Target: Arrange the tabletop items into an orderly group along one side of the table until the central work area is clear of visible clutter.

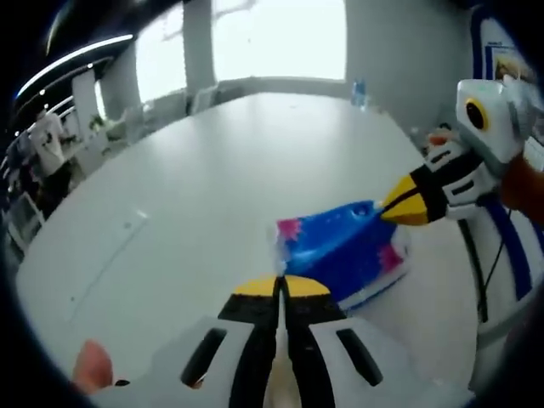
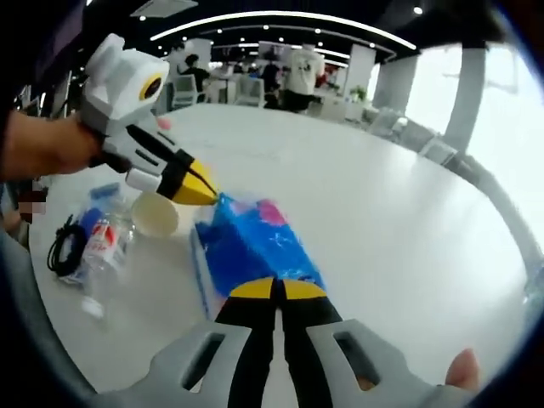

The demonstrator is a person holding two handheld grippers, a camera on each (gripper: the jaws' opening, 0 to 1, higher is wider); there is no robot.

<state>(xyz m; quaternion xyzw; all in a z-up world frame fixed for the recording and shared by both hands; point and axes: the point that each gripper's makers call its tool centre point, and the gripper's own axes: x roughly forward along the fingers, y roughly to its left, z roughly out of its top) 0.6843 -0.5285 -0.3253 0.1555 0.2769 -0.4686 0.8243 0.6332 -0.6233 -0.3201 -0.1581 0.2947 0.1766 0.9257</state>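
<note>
Left tool point(image 1: 281, 287) at the bottom centre of the left gripper view, yellow-tipped black jaws pressed together, nothing visible between them, tips just short of the near edge of the blue plastic-wrapped tissue pack with pink corners point(image 1: 342, 249). Right tool point(image 1: 398, 206) entering from the right of that frame, angled down and leftward, yellow tips closed and touching the pack's far upper corner; cannot tell whether any wrapper is pinched. Hand point(image 1: 520, 183) behind it at the right edge.

White round-edged surface point(image 1: 212, 187) wide and bare across the centre and upper left of that view, curved edge running along the left and top, windows beyond.

Right tool point(image 2: 278, 290) at the bottom centre of the right gripper view, jaws together, tips over the near end of the blue tissue pack point(image 2: 255, 245). Left tool point(image 2: 197, 189) coming in from the upper left, pointing down and right, closed tips meeting the pack's far left corner; hand point(image 2: 47, 144) gripping its white body at the left edge.

Left of the pack: pale round paper cup point(image 2: 155, 213) on its side, clear plastic bottle with red label point(image 2: 102, 242) lying flat, black coiled cable point(image 2: 65, 246) at the bottom left near the surface edge. Open white surface point(image 2: 382, 221) stretching right and upward, people standing far off at the top.
</note>
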